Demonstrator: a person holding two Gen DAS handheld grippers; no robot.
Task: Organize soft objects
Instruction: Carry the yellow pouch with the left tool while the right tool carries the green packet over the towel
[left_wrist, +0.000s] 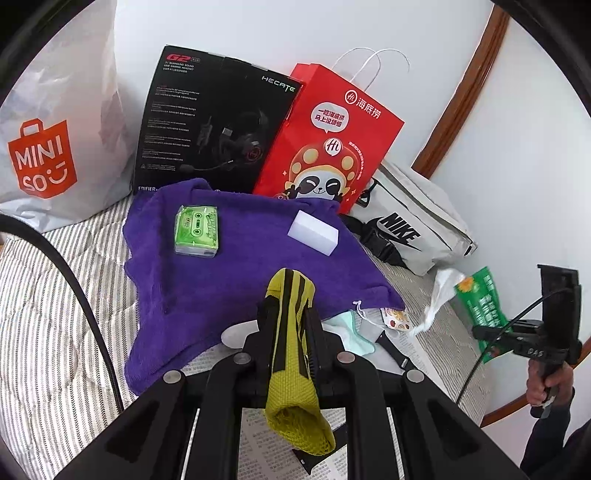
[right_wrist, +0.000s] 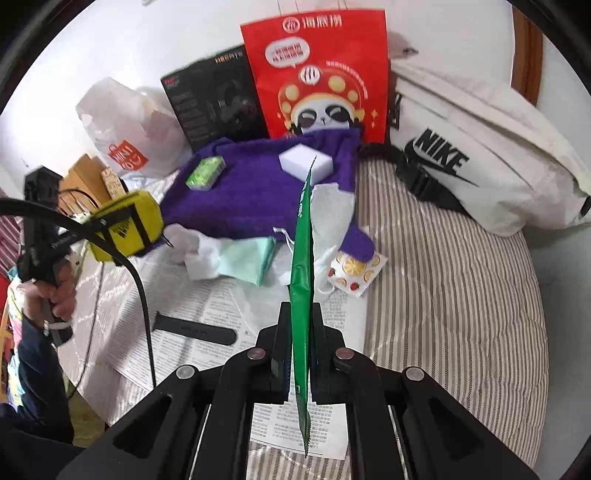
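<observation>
Left claw (left_wrist: 286, 325) pinches yellow sock (left_wrist: 291, 354); right claw (right_wrist: 300, 332) pinches green packet (right_wrist: 302, 258) – purple towel (left_wrist: 229, 266), possibly sponge (left_wrist: 314, 230), ahead.

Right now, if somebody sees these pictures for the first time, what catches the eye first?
Probably the two full grippers: the left gripper is shut on a yellow-and-black sock, the right gripper on a thin green packet. Behind them, a purple towel lies on the striped bed, with a bright red paper bag upright against the wall.
</observation>
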